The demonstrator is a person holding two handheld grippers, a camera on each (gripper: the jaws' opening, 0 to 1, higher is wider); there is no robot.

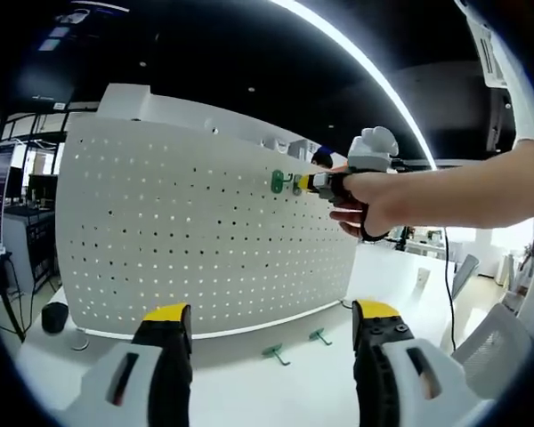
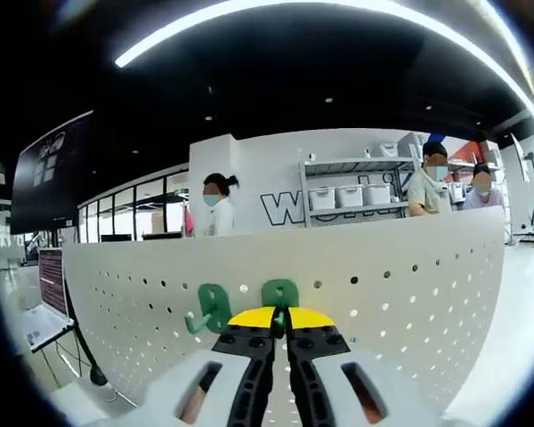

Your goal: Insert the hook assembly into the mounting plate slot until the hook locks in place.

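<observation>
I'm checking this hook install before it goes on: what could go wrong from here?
1. The right gripper is shut on a green hook at the pegboard; its jaws cover the hook's lower part, so a misaligned push might not lock.
2. Another mounted hook sits close beside it and could be bumped.
3. Two spare hooks lie on the table near the open left gripper, which could knock them.

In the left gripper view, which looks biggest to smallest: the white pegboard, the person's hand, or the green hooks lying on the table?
1. Pegboard
2. Hand
3. Hooks on the table, which look alike, so unranked.
</observation>
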